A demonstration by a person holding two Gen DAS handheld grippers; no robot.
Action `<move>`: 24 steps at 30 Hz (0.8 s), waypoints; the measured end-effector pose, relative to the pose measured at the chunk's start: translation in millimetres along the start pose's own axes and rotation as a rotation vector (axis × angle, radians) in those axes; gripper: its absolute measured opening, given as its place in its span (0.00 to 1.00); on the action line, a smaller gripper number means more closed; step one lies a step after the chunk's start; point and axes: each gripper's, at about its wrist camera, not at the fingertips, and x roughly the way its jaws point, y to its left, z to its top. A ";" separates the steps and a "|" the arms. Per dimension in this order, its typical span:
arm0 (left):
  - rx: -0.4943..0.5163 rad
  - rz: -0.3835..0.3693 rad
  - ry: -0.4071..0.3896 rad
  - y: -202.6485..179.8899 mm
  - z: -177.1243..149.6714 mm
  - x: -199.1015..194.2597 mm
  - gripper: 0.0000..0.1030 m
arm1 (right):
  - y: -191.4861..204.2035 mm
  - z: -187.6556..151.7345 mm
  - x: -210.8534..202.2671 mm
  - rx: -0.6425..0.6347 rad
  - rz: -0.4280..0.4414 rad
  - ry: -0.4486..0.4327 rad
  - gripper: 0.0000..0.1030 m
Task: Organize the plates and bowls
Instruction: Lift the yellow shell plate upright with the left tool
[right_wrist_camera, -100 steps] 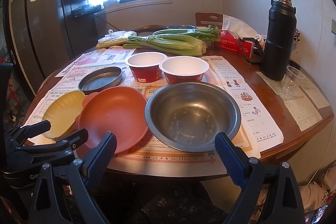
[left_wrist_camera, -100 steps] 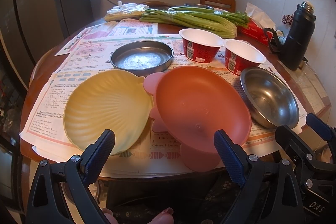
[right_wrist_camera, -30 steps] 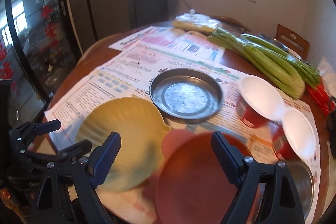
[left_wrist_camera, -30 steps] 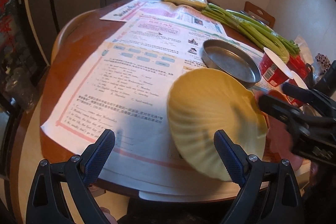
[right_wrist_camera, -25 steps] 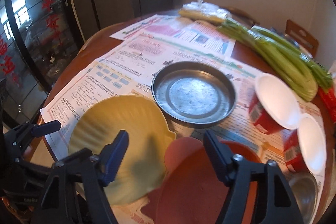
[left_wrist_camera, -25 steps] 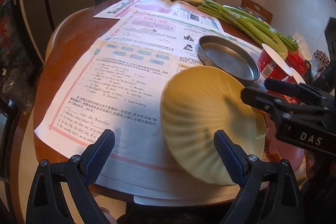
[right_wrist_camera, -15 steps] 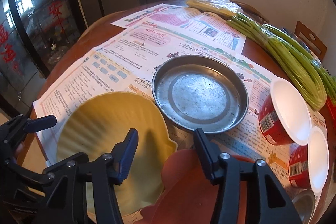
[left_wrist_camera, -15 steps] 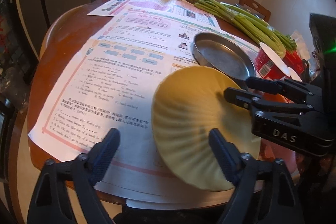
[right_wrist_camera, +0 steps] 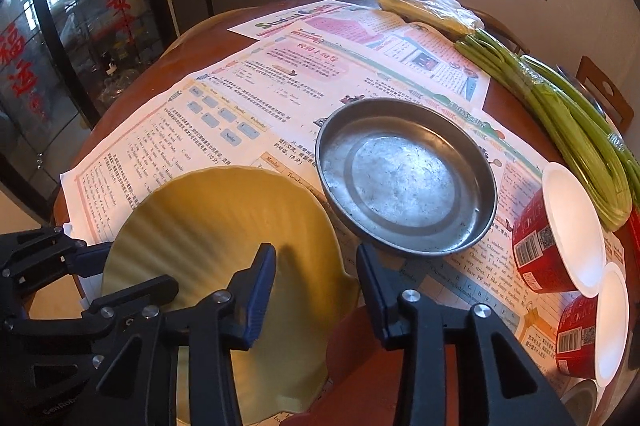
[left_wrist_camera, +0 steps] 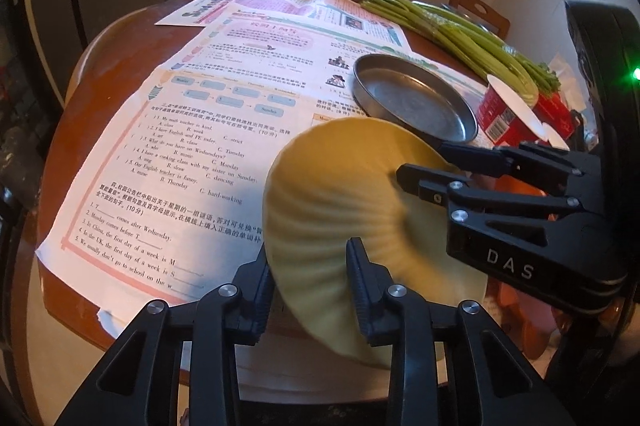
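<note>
A yellow shell-shaped plate (left_wrist_camera: 340,194) (right_wrist_camera: 224,222) lies at the near edge of the table, its right side over an orange-red plate (right_wrist_camera: 360,366). My left gripper (left_wrist_camera: 310,290) is shut on the yellow plate's near left rim, one finger on each face. My right gripper (right_wrist_camera: 316,286) is shut on its right rim, beside the small notch. Each gripper also shows in the other's view: the right gripper (left_wrist_camera: 422,162) and the left gripper (right_wrist_camera: 136,270). Behind the plate sits a shallow steel pan (right_wrist_camera: 404,178) (left_wrist_camera: 412,106).
Two red cups with white insides (right_wrist_camera: 560,238) (right_wrist_camera: 592,330) stand right of the pan. Green stalks (right_wrist_camera: 560,114) and a bagged yellow bundle (right_wrist_camera: 432,6) lie at the back. Printed paper sheets (left_wrist_camera: 192,146) cover the round wooden table (left_wrist_camera: 112,66).
Both grippers' jaws have closed from wide open onto the yellow plate's rim. The right gripper came in lower and closer over the plate's right side.
</note>
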 end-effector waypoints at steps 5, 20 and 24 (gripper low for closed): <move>-0.031 -0.003 0.009 11.1 14.2 3.2 0.34 | -0.3 2.8 1.1 0.031 0.013 0.001 0.41; -0.030 0.056 -0.036 39.9 46.7 -8.0 0.37 | 20.4 9.3 -16.2 0.125 0.103 -0.059 0.42; -0.006 0.056 -0.052 39.1 53.0 -12.5 0.38 | 19.4 12.2 -23.7 0.152 0.113 -0.079 0.42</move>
